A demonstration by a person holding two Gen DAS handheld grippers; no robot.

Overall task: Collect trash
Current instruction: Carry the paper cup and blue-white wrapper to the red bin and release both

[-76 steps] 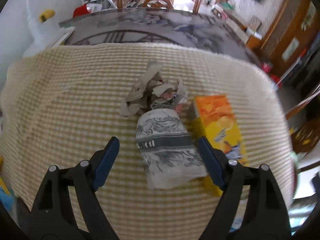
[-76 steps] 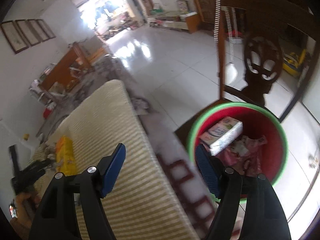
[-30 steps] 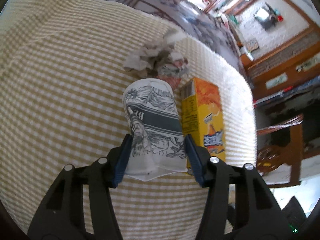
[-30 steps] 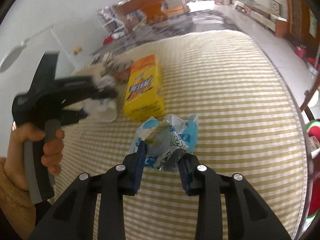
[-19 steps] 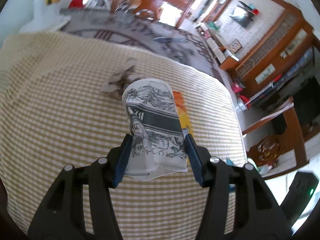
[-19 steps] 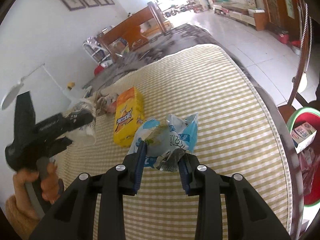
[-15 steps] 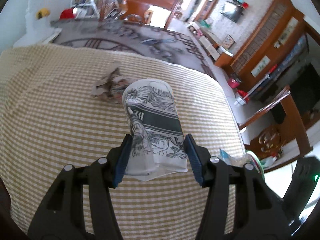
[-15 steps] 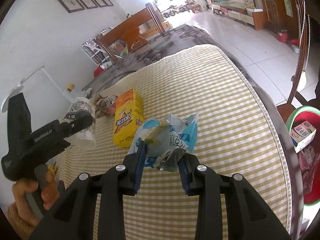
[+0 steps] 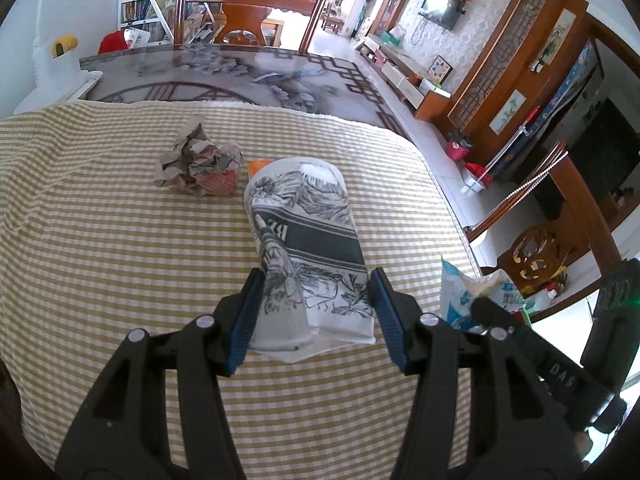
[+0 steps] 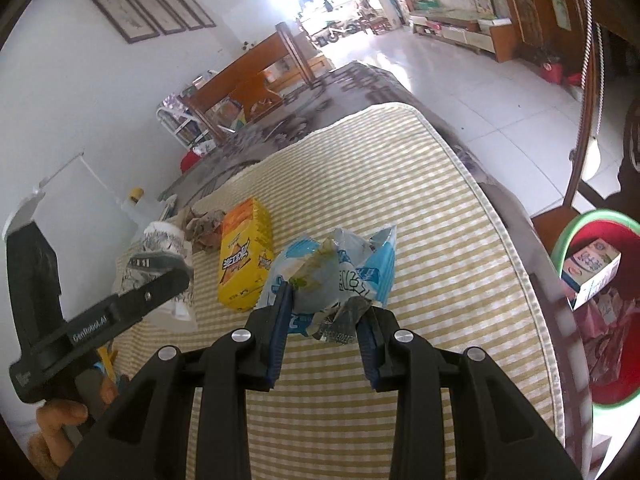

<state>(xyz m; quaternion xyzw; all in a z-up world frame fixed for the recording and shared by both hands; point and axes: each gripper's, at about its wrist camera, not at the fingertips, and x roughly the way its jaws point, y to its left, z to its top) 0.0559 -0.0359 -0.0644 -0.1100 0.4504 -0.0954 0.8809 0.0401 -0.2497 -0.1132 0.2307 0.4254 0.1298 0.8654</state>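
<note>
My left gripper (image 9: 314,312) is shut on a crushed paper cup (image 9: 306,236) with black and white print, held above the checked cloth (image 9: 100,248). My right gripper (image 10: 325,322) is shut on a crumpled blue and white plastic wrapper (image 10: 340,272), lifted over the cloth. The wrapper (image 9: 472,292) and the right gripper's body show at the right of the left wrist view. A wad of crumpled paper (image 9: 196,166) lies on the cloth beyond the cup. A yellow-orange box (image 10: 244,256) lies flat beside that wad (image 10: 206,226). The cup (image 10: 158,256) shows at the left in the right wrist view.
A red bin with a green rim (image 10: 600,312) stands on the floor off the table's right edge, holding a carton (image 10: 588,272) and pink wrappers. A wooden chair (image 9: 248,8) stands at the far end. A hand (image 10: 60,432) holds the left gripper's handle.
Both grippers have risen and swung round with their loads held. The left view has rolled level, and the wrapper and the right gripper have come into it at the right. The bin is back in the right view.
</note>
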